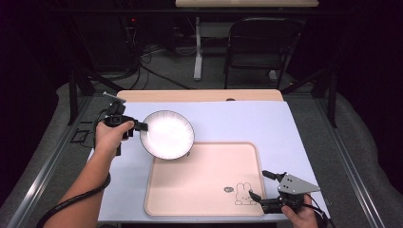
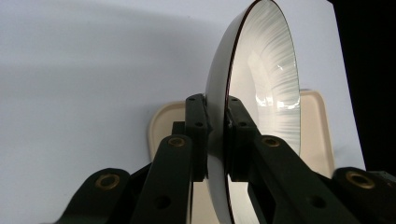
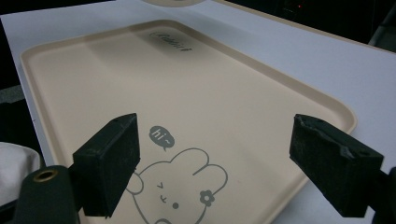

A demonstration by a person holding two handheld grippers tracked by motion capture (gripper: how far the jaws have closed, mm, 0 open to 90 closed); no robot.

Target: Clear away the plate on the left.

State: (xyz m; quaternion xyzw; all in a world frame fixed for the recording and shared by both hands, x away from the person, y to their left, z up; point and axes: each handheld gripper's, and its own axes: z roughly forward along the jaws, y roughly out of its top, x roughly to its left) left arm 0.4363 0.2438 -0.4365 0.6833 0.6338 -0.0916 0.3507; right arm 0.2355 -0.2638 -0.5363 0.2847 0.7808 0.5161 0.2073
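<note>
The white plate [image 1: 167, 134] was held off the table surface at its left rim, tilted, with its ribbed inner face [image 2: 271, 88] and dark edge line visible in the left gripper view. It hung over the pale blue table mat [image 1: 228, 118], just beyond the far-left corner of the beige tray [image 1: 204, 190], which it partly overlapped in the high view. The left gripper [image 1: 138, 126] was clamped on the plate rim: 1 black pad [image 2: 196, 121] pressed the outer face and the other pressed the inner face, with the jaws narrow. The left hand [image 1: 110, 135] gripped the tool body beside the plate.

The tray lay flat on the mat and carried a printed rabbit drawing [image 3: 180, 186] with a "hi~" speech bubble near its close right corner. The right gripper [image 1: 260, 185] rested at that corner, held by the right hand [image 1: 302, 216]; its 2 jaws stood wide apart with nothing between them, the rabbit drawing visible in the gap.
</note>
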